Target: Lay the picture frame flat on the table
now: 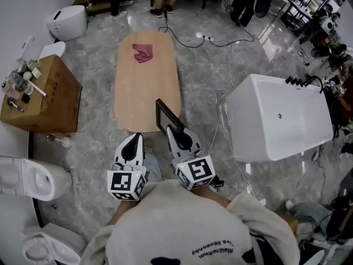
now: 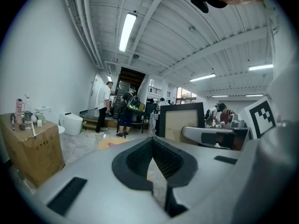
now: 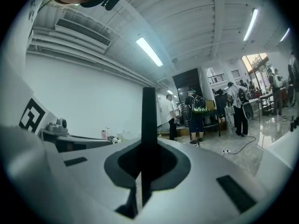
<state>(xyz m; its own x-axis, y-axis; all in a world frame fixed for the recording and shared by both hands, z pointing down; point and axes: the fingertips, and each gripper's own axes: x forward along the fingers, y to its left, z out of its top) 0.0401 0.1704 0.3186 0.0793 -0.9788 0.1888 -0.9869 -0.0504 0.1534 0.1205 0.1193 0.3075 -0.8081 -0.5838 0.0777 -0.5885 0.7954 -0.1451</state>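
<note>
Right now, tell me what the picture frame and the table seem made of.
The picture frame has a matte black border, wood or plastic, can't tell; its tan panel looks like card. The table top is pale, smooth, wood-look, perhaps laminate.

Your picture frame (image 1: pixel 165 115) has a black rim and a pale tan panel. It stands upright on edge, clamped in your right gripper (image 1: pixel 176 129), at the near end of the oval wooden table (image 1: pixel 146 87), not flat.

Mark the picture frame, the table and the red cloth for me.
picture frame (image 1: pixel 166 116), head view, middle of its dark surface.
table (image 1: pixel 144 87), head view, bare wooden top.
red cloth (image 1: pixel 143 52), head view, middle of the crumpled fabric.
</note>
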